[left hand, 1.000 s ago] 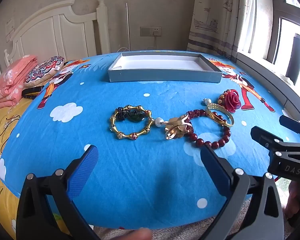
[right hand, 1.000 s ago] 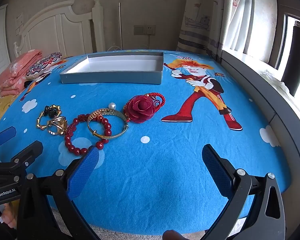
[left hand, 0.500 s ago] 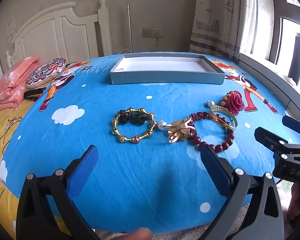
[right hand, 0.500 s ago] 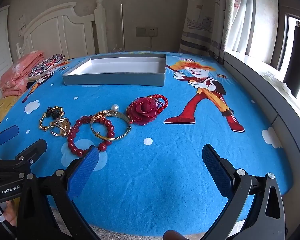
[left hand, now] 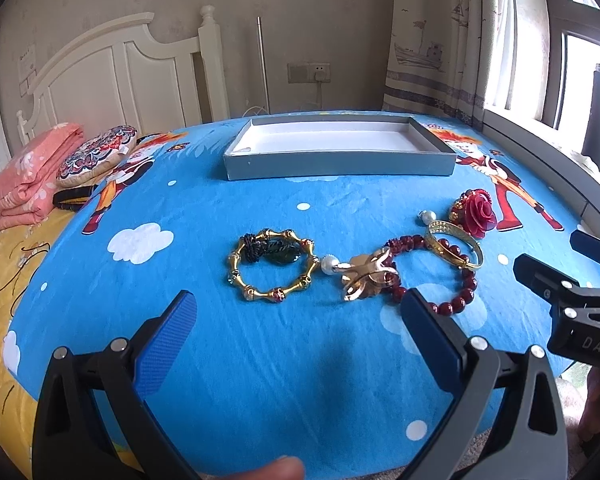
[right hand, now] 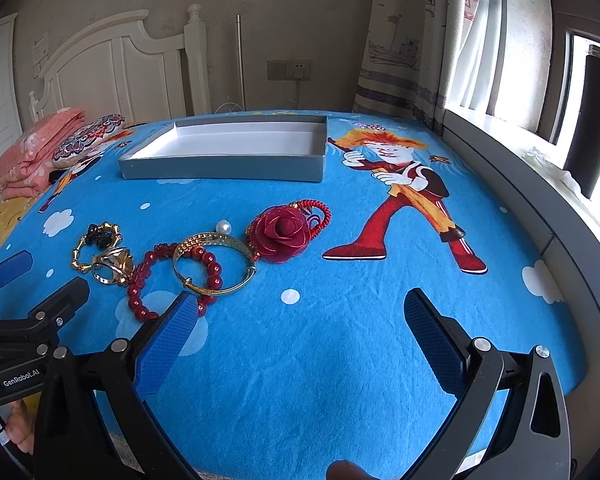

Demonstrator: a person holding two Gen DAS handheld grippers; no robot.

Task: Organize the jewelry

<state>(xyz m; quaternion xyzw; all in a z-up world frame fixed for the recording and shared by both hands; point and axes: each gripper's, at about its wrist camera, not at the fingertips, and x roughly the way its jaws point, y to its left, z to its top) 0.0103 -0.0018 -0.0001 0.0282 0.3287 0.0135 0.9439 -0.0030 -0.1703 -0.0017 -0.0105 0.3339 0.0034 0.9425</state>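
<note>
Both sets of fingers wide open, nothing held: left gripper [left hand: 296, 328] low centre, right gripper [right hand: 300, 328] likewise, likely staged for first pick. Mid-frame, jewelry in a loose row: 1 gold bangle with dark charm [left hand: 274, 265], 1 gold flower piece [left hand: 366, 276], 1 red bead bracelet [left hand: 456, 288], 1 gold cuff [left hand: 454, 243], 1 red rose piece [left hand: 476, 213], 2 pearls. Far: 1 empty tray [left hand: 340, 164], presumably the destination.
</note>
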